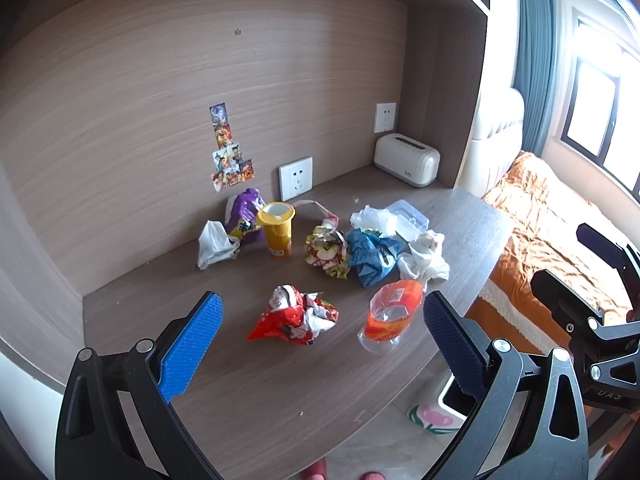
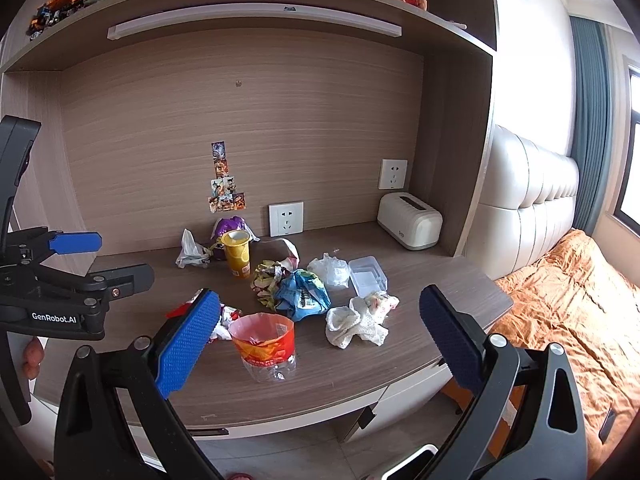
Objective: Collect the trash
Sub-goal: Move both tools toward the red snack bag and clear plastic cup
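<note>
Left wrist view, red wrapper (image 1: 294,316) between wide-apart left hand-held gripper (image 1: 322,340) fingers

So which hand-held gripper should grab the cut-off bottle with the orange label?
Probably right: the right hand-held gripper is open with the cut-off bottle between its fingers; the left hand-held gripper frames the red wrapper.

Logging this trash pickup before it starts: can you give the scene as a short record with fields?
surface: wooden desk
nearest trash: red wrapper, cut bottle
standing: yellow cup
crumpled: blue bag, white tissue
left hand-held gripper: open, empty
right hand-held gripper: open, empty
</note>
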Motion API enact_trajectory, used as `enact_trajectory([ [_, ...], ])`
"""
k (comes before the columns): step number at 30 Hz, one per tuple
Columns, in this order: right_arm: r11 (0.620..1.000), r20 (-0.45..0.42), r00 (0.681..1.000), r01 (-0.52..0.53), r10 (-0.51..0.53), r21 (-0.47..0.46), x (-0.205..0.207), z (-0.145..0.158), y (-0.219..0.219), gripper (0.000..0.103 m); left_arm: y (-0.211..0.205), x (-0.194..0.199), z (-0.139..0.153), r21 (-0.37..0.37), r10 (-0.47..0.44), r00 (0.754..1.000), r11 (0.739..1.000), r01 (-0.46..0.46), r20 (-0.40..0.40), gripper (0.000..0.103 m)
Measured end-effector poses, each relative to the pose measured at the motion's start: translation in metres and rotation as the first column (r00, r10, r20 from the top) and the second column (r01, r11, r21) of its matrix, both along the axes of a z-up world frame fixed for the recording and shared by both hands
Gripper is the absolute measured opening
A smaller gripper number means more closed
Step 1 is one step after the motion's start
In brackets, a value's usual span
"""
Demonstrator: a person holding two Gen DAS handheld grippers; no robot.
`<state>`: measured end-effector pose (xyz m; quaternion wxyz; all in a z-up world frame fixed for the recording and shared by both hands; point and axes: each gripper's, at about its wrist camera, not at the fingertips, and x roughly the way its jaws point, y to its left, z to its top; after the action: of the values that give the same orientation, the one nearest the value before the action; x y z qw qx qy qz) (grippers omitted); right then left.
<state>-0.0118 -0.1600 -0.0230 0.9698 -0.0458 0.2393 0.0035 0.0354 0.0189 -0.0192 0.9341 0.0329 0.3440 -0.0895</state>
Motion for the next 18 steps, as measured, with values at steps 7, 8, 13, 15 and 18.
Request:
enact_trajectory([
  [7,1.0,0.004,1.0,-0.002,0.002,0.002,0.0,0.0,0.0002,0.099,0.001,-0.0005,-0.0012,-0.005,0.001,1.0,1.0,-0.001,-0.003,0.099],
  [8,1.0,0.002,1.0,-0.004,0.004,0.003,0.0002,-0.0002,0.0004,0.099,0.001,-0.0005,-0.0013,-0.005,0.0,1.0,1.0,0.0,-0.003,0.099],
  [13,1.0,-0.002,1.0,-0.006,0.006,0.003,0.0008,-0.0013,0.002,0.099,0.0009,-0.0006,-0.0014,-0.005,0.0,1.0,1.0,0.0,-0.004,0.099],
  [15,1.0,-0.007,1.0,-0.008,0.008,0.001,0.0016,-0.0015,0.0023,0.099,0.0005,-0.0013,-0.0018,-0.003,0.0,1.0,1.0,0.0,-0.005,0.099],
  [18,1.0,-0.011,1.0,-0.011,0.011,0.004,0.0036,-0.0017,0.0033,0.099,0.0018,-0.0015,-0.0042,-0.002,0.0,1.0,1.0,0.0,-0.007,0.099],
])
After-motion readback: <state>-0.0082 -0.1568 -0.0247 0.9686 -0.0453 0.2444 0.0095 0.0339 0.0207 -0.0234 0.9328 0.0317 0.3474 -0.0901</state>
